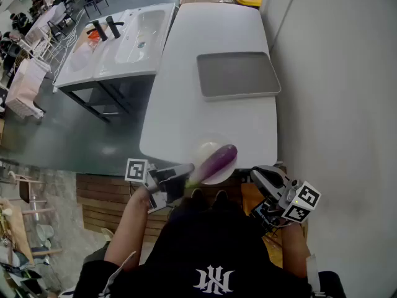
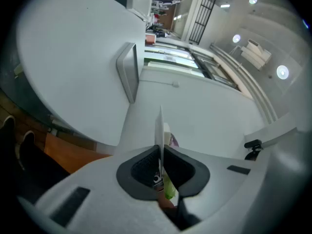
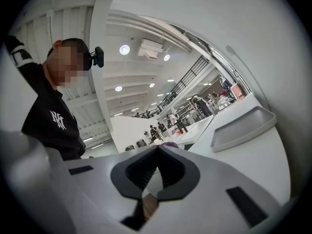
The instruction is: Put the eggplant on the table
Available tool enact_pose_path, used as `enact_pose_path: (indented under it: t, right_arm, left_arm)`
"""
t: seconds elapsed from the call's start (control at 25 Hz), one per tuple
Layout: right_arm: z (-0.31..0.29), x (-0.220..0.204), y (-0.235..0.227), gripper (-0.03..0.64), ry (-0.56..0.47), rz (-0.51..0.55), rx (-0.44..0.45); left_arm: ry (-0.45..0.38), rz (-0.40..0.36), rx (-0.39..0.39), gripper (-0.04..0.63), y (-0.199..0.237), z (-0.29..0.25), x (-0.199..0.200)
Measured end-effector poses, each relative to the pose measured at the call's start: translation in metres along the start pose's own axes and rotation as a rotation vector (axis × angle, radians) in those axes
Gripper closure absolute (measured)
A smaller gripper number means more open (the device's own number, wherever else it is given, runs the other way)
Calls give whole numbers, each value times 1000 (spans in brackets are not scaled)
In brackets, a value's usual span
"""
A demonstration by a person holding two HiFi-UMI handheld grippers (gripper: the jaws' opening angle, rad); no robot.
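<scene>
A purple eggplant (image 1: 217, 161) with a green stem lies on a white plate (image 1: 205, 148) held over the near edge of the white table (image 1: 211, 36). My left gripper (image 1: 186, 176) is shut on the plate's near rim. In the left gripper view the plate (image 2: 159, 130) shows edge-on between the jaws of the left gripper (image 2: 160, 152), with the eggplant (image 2: 174, 141) just to its right. My right gripper (image 1: 263, 177) hangs off the table's near right corner, shut and empty. In the right gripper view the right gripper (image 3: 157, 149) has its jaws together, and the eggplant (image 3: 169, 144) peeks just past them.
A grey tray (image 1: 237, 74) lies on the table's far right part, also in view from the left gripper as a tray (image 2: 127, 72) and from the right as a tray (image 3: 241, 128). White sinks (image 1: 127, 39) stand to the left. A wall (image 1: 347, 92) runs along the right.
</scene>
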State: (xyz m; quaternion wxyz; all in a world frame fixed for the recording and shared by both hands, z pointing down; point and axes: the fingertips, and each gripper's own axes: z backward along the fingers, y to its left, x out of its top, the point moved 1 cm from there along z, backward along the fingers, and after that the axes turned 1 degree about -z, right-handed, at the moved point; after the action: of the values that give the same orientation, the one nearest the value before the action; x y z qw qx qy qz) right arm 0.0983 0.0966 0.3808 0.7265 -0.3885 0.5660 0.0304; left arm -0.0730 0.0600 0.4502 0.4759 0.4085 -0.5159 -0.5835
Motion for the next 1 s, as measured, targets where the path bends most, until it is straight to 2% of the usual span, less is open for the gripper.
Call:
enact_pose_path:
  t: [0.08, 0.28, 0.48, 0.68, 0.88, 1.0]
  right_arm:
    - [-6, -6, 2, 614, 32, 19, 2]
    - [11, -2, 18, 614, 72, 48, -45]
    - [3, 11, 17, 614, 52, 89, -21]
    - [11, 28, 24, 612, 16, 34, 2]
    - [1, 22, 36, 609, 14, 4, -27]
    - [-15, 20, 41, 548, 30, 12, -28]
  left_arm:
    - [-5, 1, 2, 575, 12, 7, 3]
    - [-1, 65, -2, 575, 11, 3, -27]
    - [-10, 23, -7, 575, -1, 4, -17]
    - [-9, 5, -6, 575, -8, 2, -17]
    - [-4, 7, -4, 575, -15, 27, -17]
    - [-16, 18, -7, 575, -17, 43, -10]
